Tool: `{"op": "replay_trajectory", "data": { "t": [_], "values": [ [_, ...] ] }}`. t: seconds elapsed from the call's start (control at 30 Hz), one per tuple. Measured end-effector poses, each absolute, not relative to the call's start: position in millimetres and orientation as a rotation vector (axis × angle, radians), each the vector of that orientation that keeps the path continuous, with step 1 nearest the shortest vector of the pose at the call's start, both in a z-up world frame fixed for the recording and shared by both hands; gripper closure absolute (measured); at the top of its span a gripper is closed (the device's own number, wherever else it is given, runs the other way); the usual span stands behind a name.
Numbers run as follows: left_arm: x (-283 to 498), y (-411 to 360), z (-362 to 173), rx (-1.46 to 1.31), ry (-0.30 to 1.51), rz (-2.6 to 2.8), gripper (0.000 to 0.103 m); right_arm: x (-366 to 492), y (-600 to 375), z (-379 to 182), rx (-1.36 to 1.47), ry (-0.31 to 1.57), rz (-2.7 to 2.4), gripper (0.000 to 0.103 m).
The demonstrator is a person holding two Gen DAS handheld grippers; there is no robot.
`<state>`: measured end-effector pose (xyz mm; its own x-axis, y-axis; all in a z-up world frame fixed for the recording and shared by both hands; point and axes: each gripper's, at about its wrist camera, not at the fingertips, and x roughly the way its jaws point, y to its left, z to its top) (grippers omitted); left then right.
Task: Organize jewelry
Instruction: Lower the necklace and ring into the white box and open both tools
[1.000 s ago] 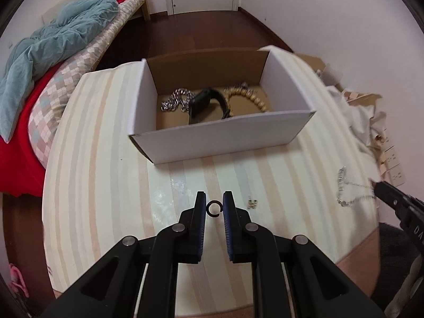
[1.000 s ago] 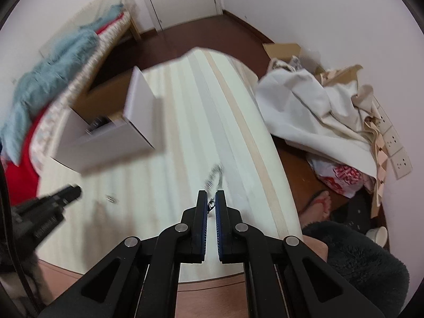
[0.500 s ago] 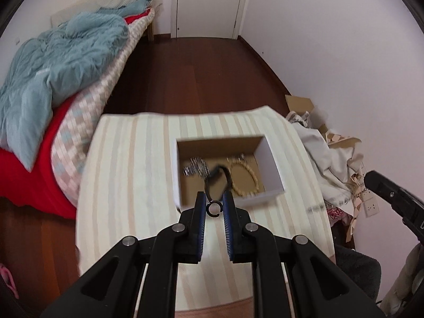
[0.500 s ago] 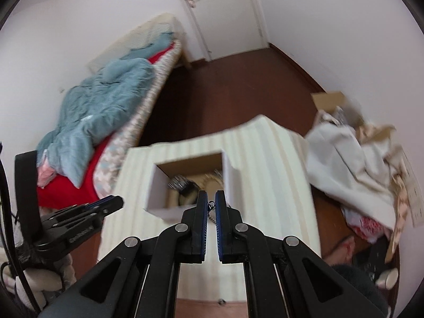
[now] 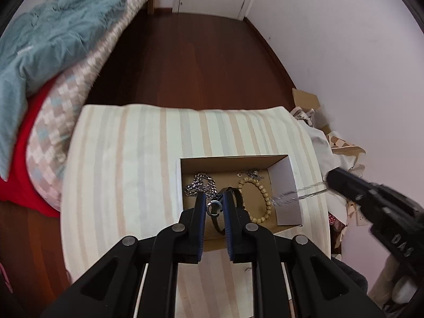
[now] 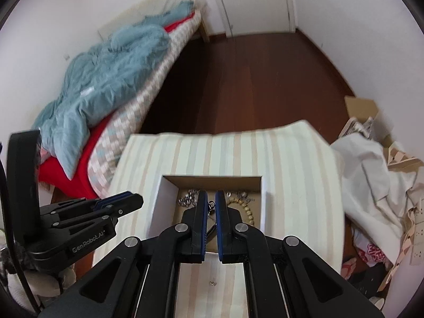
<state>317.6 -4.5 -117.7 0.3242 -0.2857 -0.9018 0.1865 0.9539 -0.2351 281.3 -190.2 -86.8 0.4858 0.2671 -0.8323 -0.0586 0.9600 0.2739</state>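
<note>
My left gripper (image 5: pixel 214 209) is shut on a small dark open ring (image 5: pixel 214 210) and holds it over the white cardboard box (image 5: pixel 287 185). The box holds a silver chain (image 5: pixel 200 184), a black watch (image 5: pixel 237 198) and a wooden bead bracelet (image 5: pixel 261 198). My right gripper (image 6: pixel 211 206) is shut on a thin silver chain (image 6: pixel 211 210), which hangs over the box (image 6: pixel 164 206); in the left wrist view the chain (image 5: pixel 296 194) trails blurred from the right gripper (image 5: pixel 334 180) across the box's right wall.
The box stands on a table with a striped cloth (image 5: pixel 127 164). A small metal piece (image 6: pixel 212 290) lies on the cloth near the front. A bed with a blue blanket (image 6: pixel 106 74) is on the left; crumpled cloth and cardboard (image 6: pixel 371 185) on the right.
Both grippers have lifted from the table and moved forward over the box, carrying the ring and the silver chain. The box now lies directly under both.
</note>
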Motion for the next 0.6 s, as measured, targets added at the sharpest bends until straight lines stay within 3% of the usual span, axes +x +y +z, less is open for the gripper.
{"op": "replay_trajectory", "data": {
  "t": [0.27,0.3,0.37,0.4,0.43,0.47,0.5,0.53,0.57,0.6],
  "values": [
    [332.8,-5.9,-138.1,-0.181,1.28,-0.322,0.09,305.4,-192.6,-133.3,0.258,1.212,0.247,0.096],
    [333.4,-5.7,-138.2,-0.175,1.279,-0.316,0.085,306.1,-192.9,-134.7,0.256,1.218,0.242,0.096],
    [333.7,-6.1,-136.3,-0.143,1.267,-0.288,0.064,307.5,-195.0,-139.7,0.235,1.236,0.219,0.096],
    [333.6,-5.9,-135.1,-0.126,1.258,-0.272,0.043,308.5,-195.2,-140.3,0.231,1.237,0.213,0.094],
    [333.4,-5.3,-133.5,-0.098,1.248,-0.238,0.024,308.0,-196.3,-140.0,0.211,1.235,0.189,0.081],
    [333.2,-4.6,-131.5,-0.073,1.235,-0.207,0.021,306.8,-197.3,-138.7,0.191,1.227,0.17,0.057],
    [331.8,-3.6,-128.4,-0.043,1.21,-0.176,0.021,305.1,-198.2,-137.0,0.182,1.217,0.158,0.045],
    [331.4,-1.6,-126.7,-0.023,1.197,-0.151,0.019,303.9,-198.4,-135.5,0.167,1.209,0.146,0.025],
    [330.7,0.7,-125.7,-0.004,1.187,-0.12,0.018,303.4,-197.9,-133.7,0.149,1.202,0.133,0.016],
    [329.4,3.2,-124.9,0.016,1.176,-0.089,0.014,300.4,-197.7,-132.6,0.112,1.195,0.097,0.015]
  ]
}}
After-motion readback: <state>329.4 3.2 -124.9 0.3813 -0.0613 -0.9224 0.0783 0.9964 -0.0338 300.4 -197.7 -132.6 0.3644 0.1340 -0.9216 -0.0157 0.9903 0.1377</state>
